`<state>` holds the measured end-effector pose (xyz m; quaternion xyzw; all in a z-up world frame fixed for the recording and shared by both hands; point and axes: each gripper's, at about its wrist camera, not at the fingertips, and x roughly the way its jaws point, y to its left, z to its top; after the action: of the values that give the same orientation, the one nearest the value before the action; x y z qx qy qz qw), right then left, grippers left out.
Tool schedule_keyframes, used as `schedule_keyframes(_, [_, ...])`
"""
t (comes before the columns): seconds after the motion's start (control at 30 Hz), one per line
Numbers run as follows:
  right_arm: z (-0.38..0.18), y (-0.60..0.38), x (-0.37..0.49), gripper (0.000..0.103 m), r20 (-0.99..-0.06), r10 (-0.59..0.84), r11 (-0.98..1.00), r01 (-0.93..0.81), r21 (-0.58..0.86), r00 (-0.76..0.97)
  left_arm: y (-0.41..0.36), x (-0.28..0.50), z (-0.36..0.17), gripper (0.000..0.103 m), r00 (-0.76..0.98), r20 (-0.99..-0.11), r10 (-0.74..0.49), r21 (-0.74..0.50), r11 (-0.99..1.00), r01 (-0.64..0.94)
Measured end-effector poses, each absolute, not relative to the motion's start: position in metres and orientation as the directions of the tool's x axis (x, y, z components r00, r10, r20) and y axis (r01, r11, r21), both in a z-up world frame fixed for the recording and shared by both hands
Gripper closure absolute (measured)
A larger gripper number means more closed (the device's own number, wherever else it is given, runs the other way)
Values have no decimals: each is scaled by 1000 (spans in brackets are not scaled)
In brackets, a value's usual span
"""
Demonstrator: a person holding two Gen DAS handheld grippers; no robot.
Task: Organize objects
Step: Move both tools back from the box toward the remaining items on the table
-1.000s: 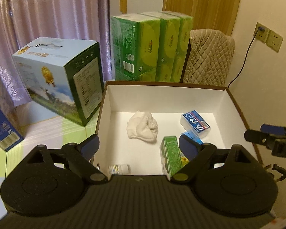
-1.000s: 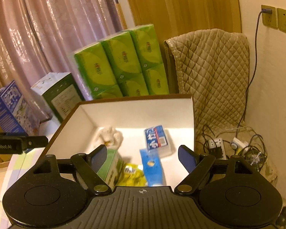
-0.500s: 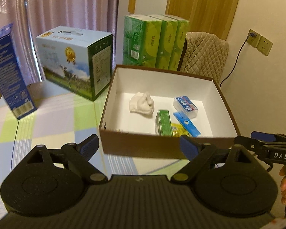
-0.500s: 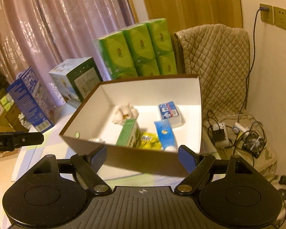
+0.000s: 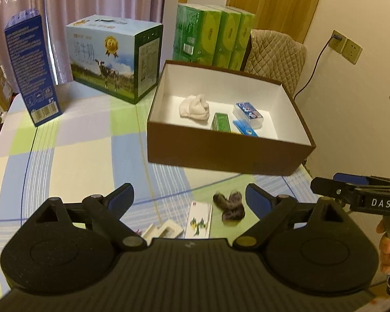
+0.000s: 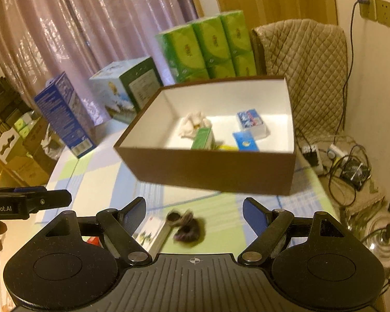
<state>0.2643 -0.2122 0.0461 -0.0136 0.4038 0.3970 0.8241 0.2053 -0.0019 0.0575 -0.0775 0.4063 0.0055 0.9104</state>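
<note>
A brown box [image 5: 228,153] with a white inside stands on the checked worktop [image 5: 85,150], toward its far right side. In it lie five things that can be made out: one crumpled white cloth [image 5: 194,106], one green carton [image 5: 221,122] standing beside it, one blue-and-white packet [image 5: 248,111] nearer the far right, one blue tube or sachet [image 5: 245,128] just in front of that packet, and, seen only from the right wrist view, a yellow item [image 6: 227,147] between the carton and the blue tube. Three loose things lie on the worktop in front of the box: one dark fuzzy object [image 5: 230,206], one white card with a green print [image 5: 200,219] just beside it, and one white moulded piece [image 5: 162,231] partly hidden behind the left gripper [image 5: 189,195]. The left gripper hangs above these with its jaws spread wide and nothing between them. The right gripper [image 6: 194,209] is likewise wide open and empty, over the fuzzy object and the card. Behind the box stand one blue-and-green milk carton case [image 5: 117,57], one tall blue box [image 5: 31,72], and three green tissue packs [image 5: 213,39] side by side.
</note>
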Motion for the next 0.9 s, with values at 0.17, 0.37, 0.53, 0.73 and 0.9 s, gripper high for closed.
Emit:
schedule_keyframes(0.17, [36,-213,246,24,-708,624,686,-667,291,332,1,188,54,12,656,-753,-56,-139,987,-75])
schedule_keyframes(0.37, [25,-211,229,24,-731,614,683,-664,304,298,7,169,45,12,629,-775,-66,-150,985,-81])
schedule_keyframes(0.53, [17,-205,219,24,-748,608,677,-666,313,266,13,157,36,12,605,-794,-63,-150,984,-95])
schedule_keyframes(0.73, [8,-192,207,24,-769,597,665,-678,314,230,25,147,21,12,575,-817,-53,-150,981,-123])
schedule_keyframes(0.9, [-2,-181,198,24,-789,582,658,-685,313,199,37,140,7,12,550,-834,-40,-147,977,-153])
